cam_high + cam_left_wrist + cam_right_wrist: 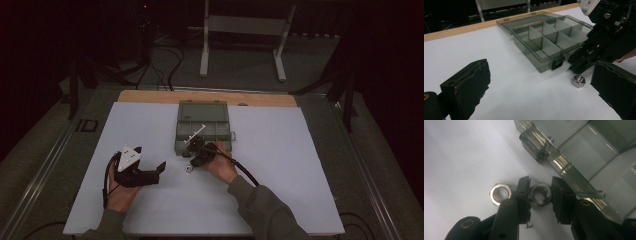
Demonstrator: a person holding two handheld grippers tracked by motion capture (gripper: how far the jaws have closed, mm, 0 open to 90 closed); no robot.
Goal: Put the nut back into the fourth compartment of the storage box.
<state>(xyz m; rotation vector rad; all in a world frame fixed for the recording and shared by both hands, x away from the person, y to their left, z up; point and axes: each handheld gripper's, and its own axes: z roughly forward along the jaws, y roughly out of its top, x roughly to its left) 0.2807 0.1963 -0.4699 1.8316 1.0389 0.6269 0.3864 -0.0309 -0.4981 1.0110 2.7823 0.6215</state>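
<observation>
Two steel hex nuts lie on the white table sheet just in front of a smoky clear compartment box [202,125]. My right gripper [539,180] points down at them, and its two pads sit against the sides of one nut [540,193], which rests flat on the sheet. The other nut [500,193] lies loose just outside the left jaw. In the high view the right gripper [194,161] stands at the box's front edge with a nut [189,168] beside it. My left gripper [159,172] rests to the left, open, with nothing between its jaws, and faces the loose nut [579,81].
The box [541,40] is open, its lid [202,110] laid flat behind it, and the compartments in sight hold nothing. A latch [557,63] sticks out of its front wall next to the right gripper [575,65]. The wooden table edge [150,96] runs behind.
</observation>
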